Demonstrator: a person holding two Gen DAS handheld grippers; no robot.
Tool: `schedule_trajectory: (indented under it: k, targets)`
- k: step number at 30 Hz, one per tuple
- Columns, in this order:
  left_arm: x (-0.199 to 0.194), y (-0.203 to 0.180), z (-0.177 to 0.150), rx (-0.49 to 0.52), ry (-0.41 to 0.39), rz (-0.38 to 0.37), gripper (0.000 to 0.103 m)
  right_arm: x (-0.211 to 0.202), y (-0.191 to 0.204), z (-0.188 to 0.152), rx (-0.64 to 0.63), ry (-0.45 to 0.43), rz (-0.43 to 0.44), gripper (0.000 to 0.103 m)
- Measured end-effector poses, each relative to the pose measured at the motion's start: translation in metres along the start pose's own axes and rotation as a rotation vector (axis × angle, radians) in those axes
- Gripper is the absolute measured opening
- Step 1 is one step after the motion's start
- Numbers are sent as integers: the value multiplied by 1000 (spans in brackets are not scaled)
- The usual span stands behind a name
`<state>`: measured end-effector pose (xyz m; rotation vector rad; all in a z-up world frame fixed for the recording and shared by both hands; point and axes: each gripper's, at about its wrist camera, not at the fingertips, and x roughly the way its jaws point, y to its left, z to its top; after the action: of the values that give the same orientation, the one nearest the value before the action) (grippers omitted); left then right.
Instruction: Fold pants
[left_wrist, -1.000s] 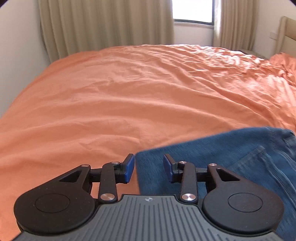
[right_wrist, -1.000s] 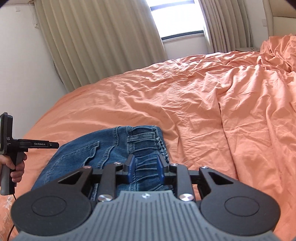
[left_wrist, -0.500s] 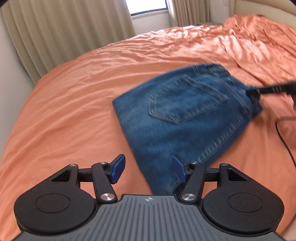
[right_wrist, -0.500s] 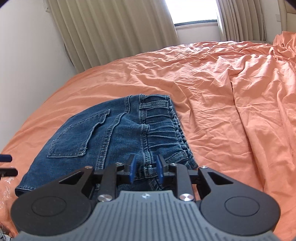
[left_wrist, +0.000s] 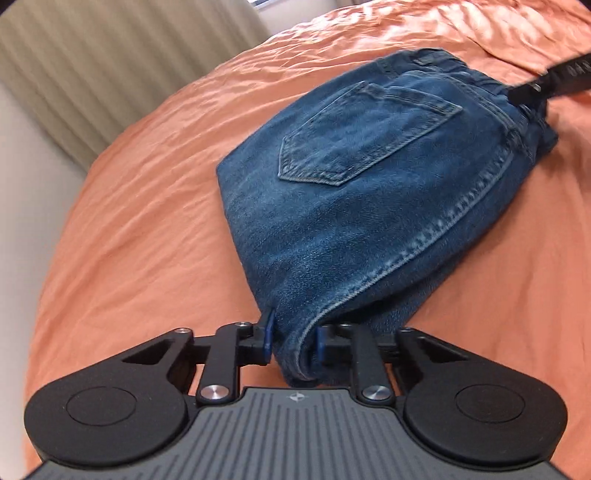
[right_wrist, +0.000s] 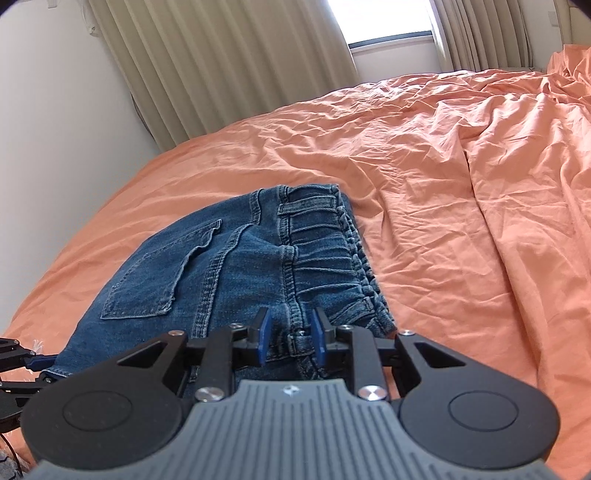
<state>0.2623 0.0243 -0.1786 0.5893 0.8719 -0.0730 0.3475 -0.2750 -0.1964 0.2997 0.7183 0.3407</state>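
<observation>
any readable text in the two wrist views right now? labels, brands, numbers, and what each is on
No text can be read for certain.
White lettering on the black bar of the right gripper at the top right of the left wrist view: too blurred to read.
Small emblem on each grey gripper body: a mark, not text.
Jeans: stitching only, no label showing.
Orange bedsheet and curtains: no print.

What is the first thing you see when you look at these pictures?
The folded blue denim jeans stand out, lying on the big, wrinkled orange bedsheet that fills both views. The black left gripper with blue pads has just closed on the bunched fold at one end, while the black right gripper pinches the gathered waistband at the other. Pale beige pleated curtains hang behind the bed beside a bright window.
</observation>
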Motion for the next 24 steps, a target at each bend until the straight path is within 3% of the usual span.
schedule_trajectory:
  k: [4, 9, 18, 24]
  targets:
    - [-16, -13, -9, 300, -16, 36, 18, 4, -1, -1, 1, 24, -14, 15]
    - [4, -45, -35, 540, 25, 64, 18, 12, -8, -2, 23, 47, -10, 10]
    - [26, -78, -63, 721, 35, 169, 18, 25, -13, -6, 0, 62, -8, 8]
    - [3, -61, -51, 635, 48, 116, 26, 20, -17, -6, 16, 51, 11, 8]
